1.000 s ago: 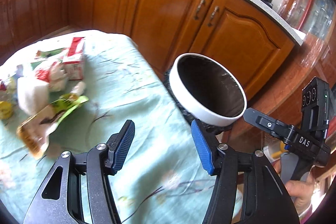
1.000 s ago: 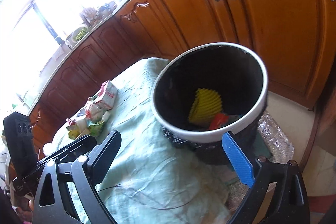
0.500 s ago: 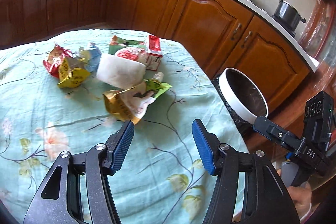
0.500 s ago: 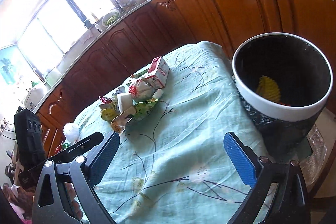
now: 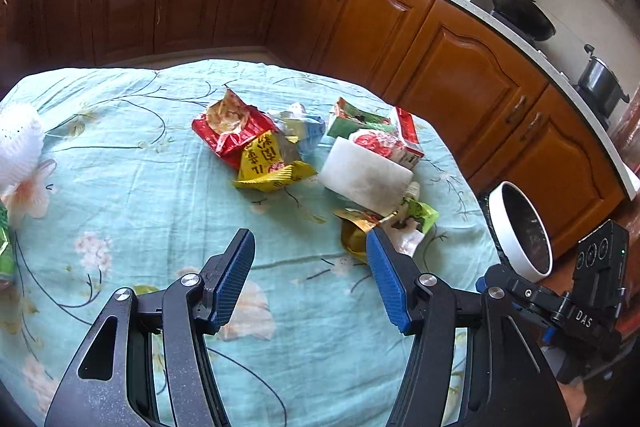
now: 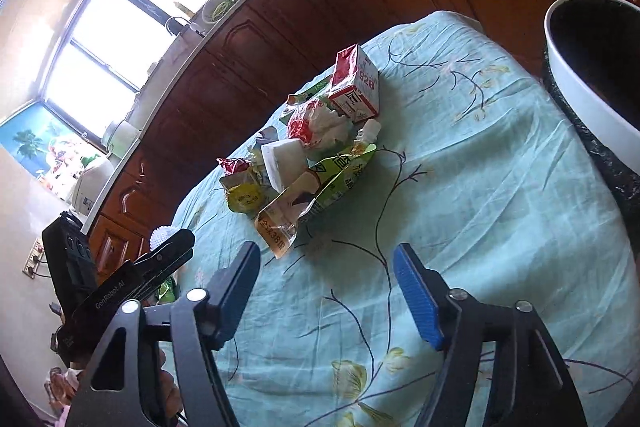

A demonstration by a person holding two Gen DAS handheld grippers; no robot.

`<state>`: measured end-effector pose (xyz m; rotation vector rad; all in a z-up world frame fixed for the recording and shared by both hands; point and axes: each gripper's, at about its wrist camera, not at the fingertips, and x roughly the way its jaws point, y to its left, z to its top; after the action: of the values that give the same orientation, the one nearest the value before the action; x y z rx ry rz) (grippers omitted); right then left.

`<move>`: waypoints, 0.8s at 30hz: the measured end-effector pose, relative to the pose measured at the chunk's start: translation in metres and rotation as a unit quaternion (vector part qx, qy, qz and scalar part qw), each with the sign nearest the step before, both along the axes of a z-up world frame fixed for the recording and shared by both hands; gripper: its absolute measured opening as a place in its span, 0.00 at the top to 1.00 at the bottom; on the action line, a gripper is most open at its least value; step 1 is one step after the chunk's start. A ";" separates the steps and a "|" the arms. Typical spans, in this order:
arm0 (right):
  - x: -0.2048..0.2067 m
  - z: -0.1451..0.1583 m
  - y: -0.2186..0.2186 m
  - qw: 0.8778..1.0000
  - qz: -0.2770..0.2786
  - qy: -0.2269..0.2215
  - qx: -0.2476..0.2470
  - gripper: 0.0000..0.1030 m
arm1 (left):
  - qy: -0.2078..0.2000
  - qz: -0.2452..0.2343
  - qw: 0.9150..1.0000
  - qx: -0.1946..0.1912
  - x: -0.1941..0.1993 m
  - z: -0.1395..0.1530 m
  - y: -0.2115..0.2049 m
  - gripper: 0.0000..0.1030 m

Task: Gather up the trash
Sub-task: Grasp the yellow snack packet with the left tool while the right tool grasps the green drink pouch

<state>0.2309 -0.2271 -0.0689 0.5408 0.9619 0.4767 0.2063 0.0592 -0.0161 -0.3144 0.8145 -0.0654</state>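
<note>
A pile of trash lies mid-table: a red snack bag [image 5: 230, 131], a yellow wrapper [image 5: 266, 163], a white foam block [image 5: 364, 177], a red-and-white carton [image 5: 406, 137] [image 6: 356, 83] and a green-gold pouch [image 5: 384, 227] [image 6: 316, 193]. The white-rimmed bin [image 5: 520, 227] [image 6: 588, 67] with a black liner stands off the table's right edge. My left gripper [image 5: 310, 263] is open and empty, just short of the pouch. My right gripper [image 6: 326, 279] is open and empty, near the pouch's end.
The table wears a light green floral cloth [image 5: 160, 187]. A white mesh ball [image 5: 18, 143] lies at its left edge. Wooden cabinets [image 5: 460, 75] run behind, with a wok [image 5: 520, 11] and a pot [image 5: 600, 79] on the counter.
Both grippers have swung left, away from the bin and toward the trash pile. The pile is now centred in both views. Both stay open and empty.
</note>
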 end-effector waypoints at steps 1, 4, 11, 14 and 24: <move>0.003 -0.003 0.003 1.000 -0.003 0.005 -0.002 0.40 | 0.001 0.002 1.000 -0.001 0.004 0.000 0.003 0.43; 0.014 -0.012 0.007 1.000 -0.014 0.024 0.014 0.40 | 0.004 0.009 1.000 0.007 0.018 0.002 0.008 0.43; 0.036 -0.031 0.020 0.996 -0.014 0.058 0.063 0.46 | 0.021 0.022 1.000 0.006 0.061 -0.003 0.024 0.43; 0.046 -0.040 0.027 0.995 -0.013 0.064 0.073 0.55 | 0.036 0.023 0.999 0.011 0.076 -0.014 0.025 0.45; 0.040 -0.035 0.028 0.998 0.002 0.031 0.048 0.94 | 0.056 -0.003 0.998 0.017 0.078 -0.032 0.016 0.98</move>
<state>0.2707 -0.1990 -0.1035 0.6432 1.0022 0.5146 0.2841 0.0750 -0.0477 -0.2852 0.9261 -0.0393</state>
